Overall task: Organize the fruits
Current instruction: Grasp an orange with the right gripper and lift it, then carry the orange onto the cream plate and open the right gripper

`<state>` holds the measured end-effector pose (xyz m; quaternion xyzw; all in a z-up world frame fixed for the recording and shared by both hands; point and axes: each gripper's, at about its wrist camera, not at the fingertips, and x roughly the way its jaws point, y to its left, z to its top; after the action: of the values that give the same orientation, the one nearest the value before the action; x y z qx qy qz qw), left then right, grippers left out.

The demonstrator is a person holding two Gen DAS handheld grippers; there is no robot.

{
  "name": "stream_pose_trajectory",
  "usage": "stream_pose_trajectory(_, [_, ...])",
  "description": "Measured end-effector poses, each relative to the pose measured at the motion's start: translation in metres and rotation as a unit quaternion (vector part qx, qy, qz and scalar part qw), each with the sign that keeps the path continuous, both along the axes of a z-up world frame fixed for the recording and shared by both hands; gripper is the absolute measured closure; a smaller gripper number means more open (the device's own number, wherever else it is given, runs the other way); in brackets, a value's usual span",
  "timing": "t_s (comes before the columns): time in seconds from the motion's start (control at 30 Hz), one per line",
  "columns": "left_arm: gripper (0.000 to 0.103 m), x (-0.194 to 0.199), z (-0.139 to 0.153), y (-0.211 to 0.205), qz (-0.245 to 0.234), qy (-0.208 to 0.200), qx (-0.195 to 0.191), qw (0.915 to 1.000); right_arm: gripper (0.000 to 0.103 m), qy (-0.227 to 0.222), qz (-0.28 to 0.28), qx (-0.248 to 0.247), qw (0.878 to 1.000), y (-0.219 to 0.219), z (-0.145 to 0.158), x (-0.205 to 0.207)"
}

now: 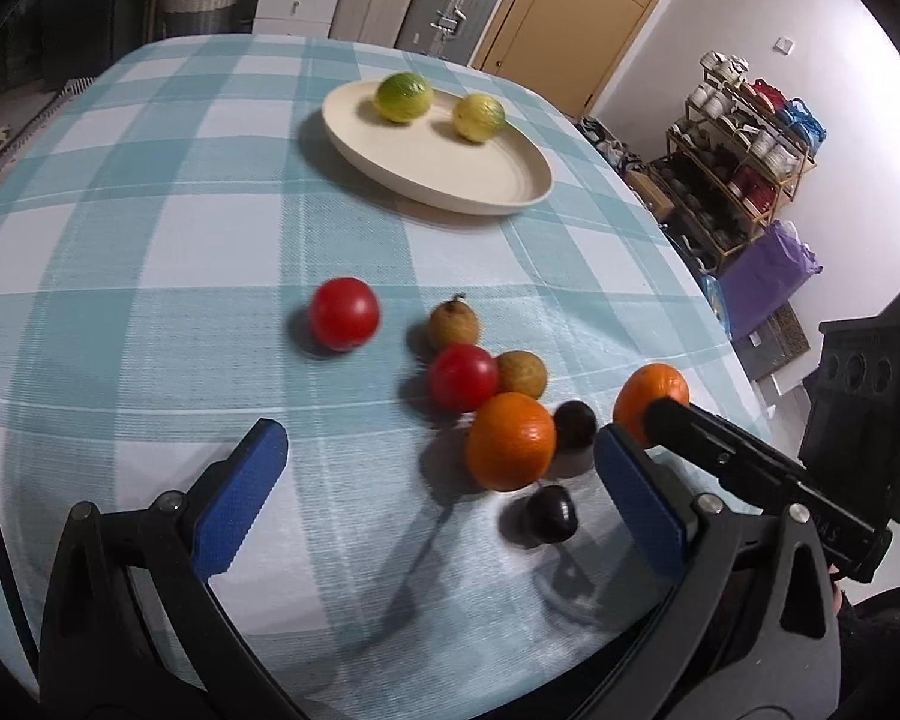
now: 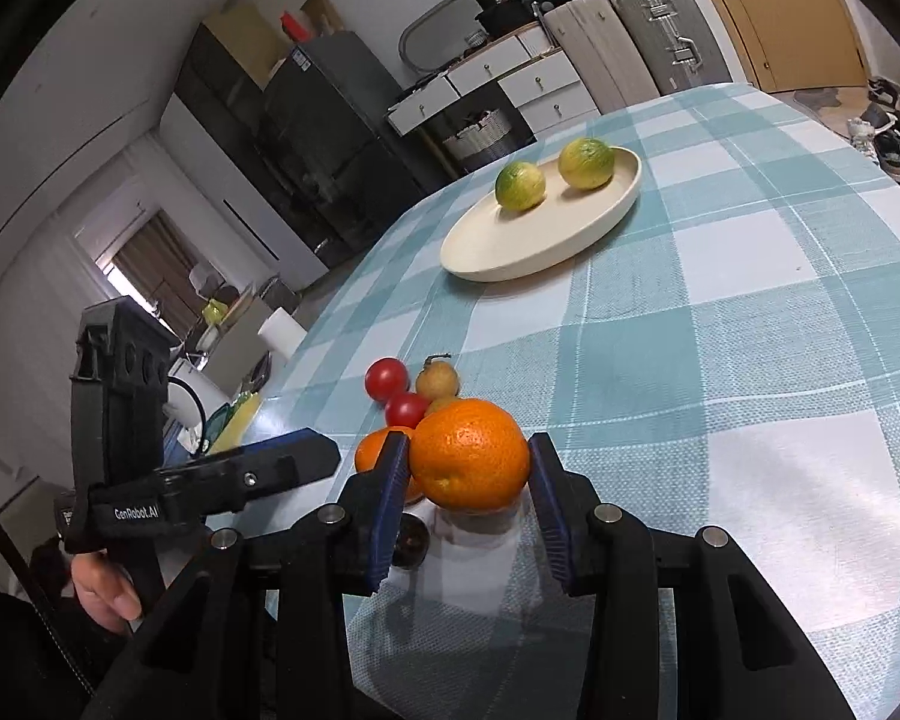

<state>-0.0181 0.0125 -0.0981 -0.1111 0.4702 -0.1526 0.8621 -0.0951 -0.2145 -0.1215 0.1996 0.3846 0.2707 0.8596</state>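
1. An orange (image 2: 469, 455) sits clamped between the blue pads of the right claw (image 2: 467, 483), both pads pressing its sides, just above the checked table (image 2: 750, 312).
2. In the left wrist view, a second orange (image 1: 510, 441) rests on the cloth, with two dark round fruits (image 1: 551, 513) beside it.
3. Behind those lie two red fruits (image 1: 343, 313) and two small brown fruits (image 1: 453, 323), clustered apart from the plate.
4. The left claw (image 1: 438, 480) hangs over the near cloth with its jaws spread wide and nothing between the pads.
5. A cream plate (image 1: 486, 180) stands farther back on the table, holding two yellow-green citrus fruits (image 1: 403, 96) well apart from the cluster.
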Motion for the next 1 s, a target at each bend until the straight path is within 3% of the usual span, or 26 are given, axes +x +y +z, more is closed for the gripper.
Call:
stream_pose_trajectory(0.2, [0.003, 0.007, -0.006, -0.013, -0.009, 0.005, 0.007, 0.9999, 0.062, -0.006, -0.007, 0.008, 1.0, -0.009, 0.0, -0.002])
stream_pose_trajectory(0.37, [0.016, 0.013, -0.01, -0.019, -0.013, 0.012, 0.001, 0.9998, 0.062, -0.009, -0.013, 0.02, 1.0, -0.021, 0.001, -0.002])
stream_pose_trajectory(0.6, [0.026, 0.012, -0.01, -0.025, -0.025, 0.017, -0.008, 0.9995, 0.062, -0.017, -0.009, 0.027, 0.999, -0.026, 0.003, -0.003])
stream_pose_trajectory(0.73, [0.043, 0.01, -0.01, -0.027, -0.034, 0.022, -0.018, 0.999, 0.062, -0.017, -0.009, 0.03, 0.999, -0.026, 0.003, -0.002])
stream_pose_trajectory(0.87, [0.07, 0.012, -0.014, -0.022, -0.037, 0.039, -0.049, 0.9973, 0.062, -0.018, -0.01, 0.028, 0.999, -0.026, 0.003, -0.002])
stream_pose_trajectory(1.0, [0.07, 0.01, -0.014, -0.016, -0.033, 0.033, -0.064, 0.9968, 0.062, -0.022, -0.008, 0.026, 0.999, -0.025, 0.004, -0.003])
